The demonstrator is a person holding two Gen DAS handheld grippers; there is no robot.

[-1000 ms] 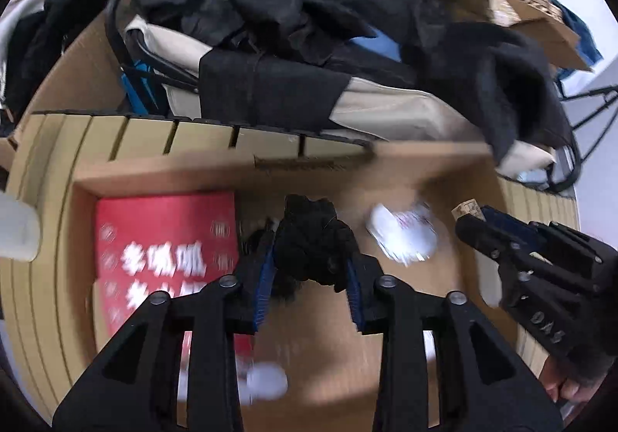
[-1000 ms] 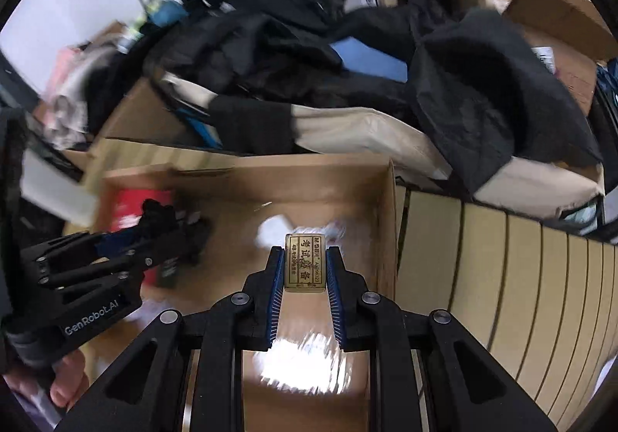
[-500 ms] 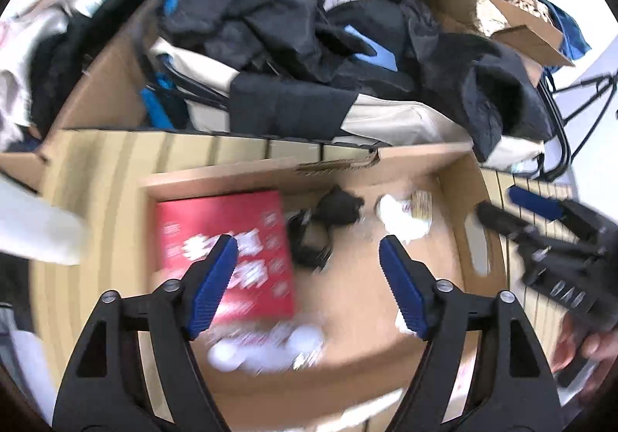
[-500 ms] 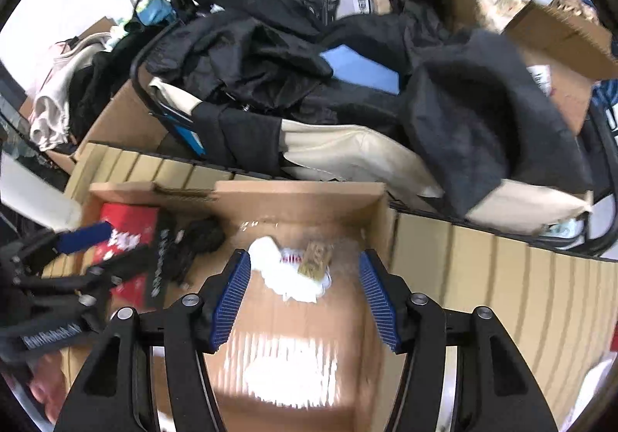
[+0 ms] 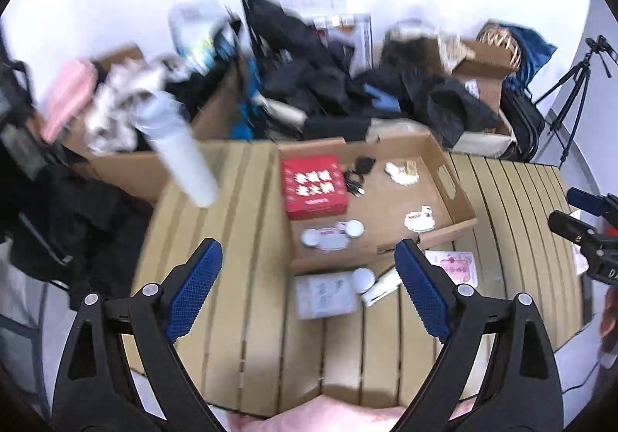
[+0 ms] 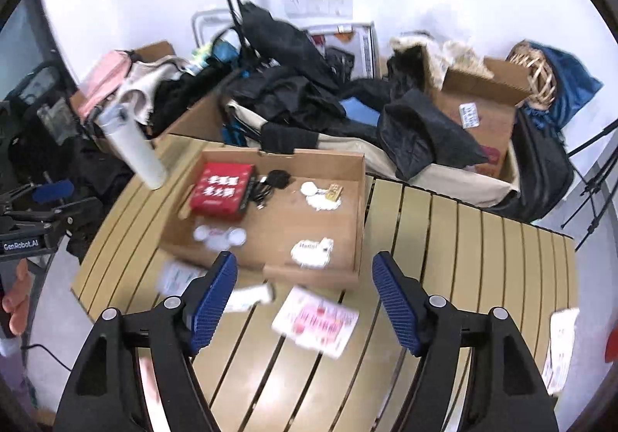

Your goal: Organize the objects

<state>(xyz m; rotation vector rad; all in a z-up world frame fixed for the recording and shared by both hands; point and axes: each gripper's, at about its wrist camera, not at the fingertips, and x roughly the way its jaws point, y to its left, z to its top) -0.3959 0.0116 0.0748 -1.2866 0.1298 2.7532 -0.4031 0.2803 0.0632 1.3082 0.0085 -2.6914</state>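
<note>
**Both grippers empty above the slatted tabletop**

Above the near edge of the tabletop [image 6: 463, 239] I hold my left gripper [image 5: 305, 289] and my right gripper [image 6: 303, 297], both spread wide and grasping nothing. Beyond them sits the shallow cardboard box [image 6: 359, 208], its long axis running left to right, open side up so things can be dropped in from above.

Inside it, the red box [image 6: 222, 190] lies flat in the far left corner, label up, with the black cable [image 6: 270, 183] bunched just beside it on its right. A small gold card [image 6: 334, 192] rests flat on a white wrapper [image 6: 320, 200] toward the far right, pointing roughly away from me. White round lids [image 6: 220, 235] cluster near the front left wall.

Outside the box, on the slats just near its front wall, a pink and white leaflet [image 6: 314, 320] lies flat, skewed to the slats, its long axis slanting down to the right. A white tube [image 6: 249, 295] lies left of it, lengthwise left to right. I judge these loose pieces are what remains to go in.
</note>
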